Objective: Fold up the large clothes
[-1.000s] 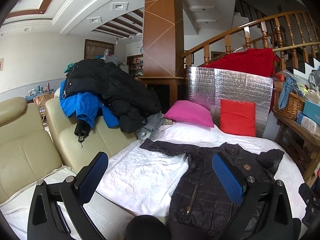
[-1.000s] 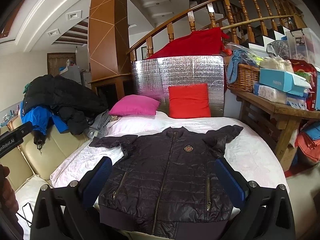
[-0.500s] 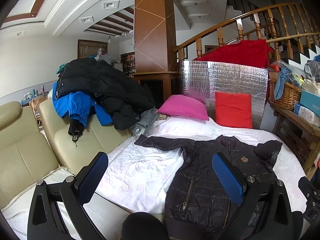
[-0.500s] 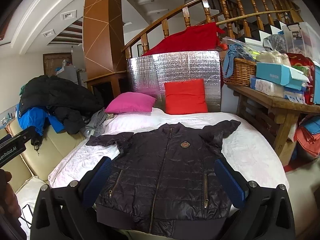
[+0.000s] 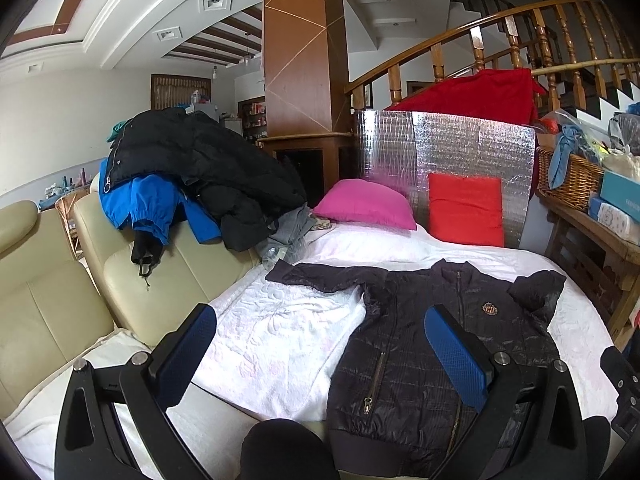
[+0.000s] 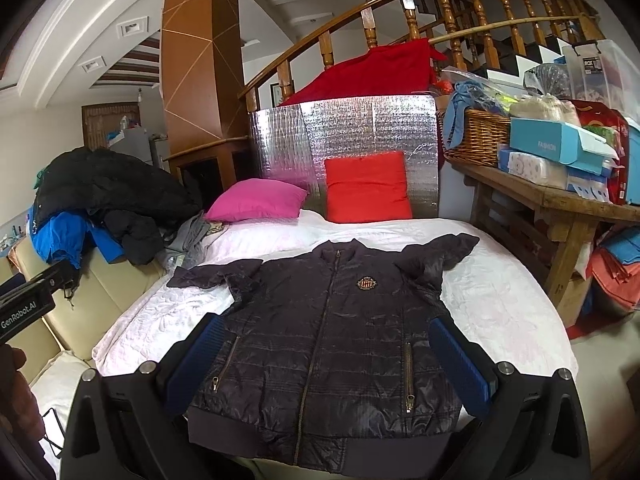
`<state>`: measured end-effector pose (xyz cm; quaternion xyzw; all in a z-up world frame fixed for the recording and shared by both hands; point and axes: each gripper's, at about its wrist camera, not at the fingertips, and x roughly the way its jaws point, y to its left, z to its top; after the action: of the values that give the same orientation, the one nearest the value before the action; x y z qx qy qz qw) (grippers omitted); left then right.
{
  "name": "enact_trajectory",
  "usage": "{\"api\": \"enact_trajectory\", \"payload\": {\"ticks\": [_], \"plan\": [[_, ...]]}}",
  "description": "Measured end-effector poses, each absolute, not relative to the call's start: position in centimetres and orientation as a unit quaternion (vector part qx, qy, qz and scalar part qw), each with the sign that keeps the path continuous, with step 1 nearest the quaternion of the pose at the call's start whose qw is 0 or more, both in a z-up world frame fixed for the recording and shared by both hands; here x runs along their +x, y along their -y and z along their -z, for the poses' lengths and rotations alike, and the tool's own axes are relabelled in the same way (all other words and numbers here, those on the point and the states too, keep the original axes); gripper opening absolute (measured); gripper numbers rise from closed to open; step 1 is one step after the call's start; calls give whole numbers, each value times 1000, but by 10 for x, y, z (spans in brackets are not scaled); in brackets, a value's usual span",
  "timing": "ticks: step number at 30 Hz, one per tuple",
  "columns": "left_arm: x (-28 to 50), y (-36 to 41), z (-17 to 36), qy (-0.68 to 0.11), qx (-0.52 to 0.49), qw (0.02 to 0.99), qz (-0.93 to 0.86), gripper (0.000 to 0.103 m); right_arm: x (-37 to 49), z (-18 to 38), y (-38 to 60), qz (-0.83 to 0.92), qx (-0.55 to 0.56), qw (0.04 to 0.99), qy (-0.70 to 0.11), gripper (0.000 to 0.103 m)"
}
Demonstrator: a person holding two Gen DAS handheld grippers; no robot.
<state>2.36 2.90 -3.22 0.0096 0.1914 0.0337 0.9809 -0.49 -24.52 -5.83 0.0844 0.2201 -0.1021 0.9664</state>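
While both sit above the bed [image 6: 500, 300], left tongs [image 5: 320, 356] and right tongs [image 6: 332, 364] are spread wide, gripping nothing, probably touching nothing. Jacket [image 6: 332, 320] lies flat ahead of right tongs, ahead-right of left.

A pink pillow [image 6: 256, 204] lies next to a red pillow [image 6: 367, 186] that leans on a shiny silver board [image 6: 344, 128]. A wicker basket [image 6: 476, 136] sits on the wooden table [image 6: 560, 200].
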Motion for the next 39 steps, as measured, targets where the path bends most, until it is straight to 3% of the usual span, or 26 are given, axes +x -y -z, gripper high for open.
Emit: {"api": "enact_trajectory", "payload": {"ticks": [39], "plan": [[34, -29, 42, -210, 14, 977, -34, 103, 3, 68, 248, 108, 84, 963, -234, 103]]}}
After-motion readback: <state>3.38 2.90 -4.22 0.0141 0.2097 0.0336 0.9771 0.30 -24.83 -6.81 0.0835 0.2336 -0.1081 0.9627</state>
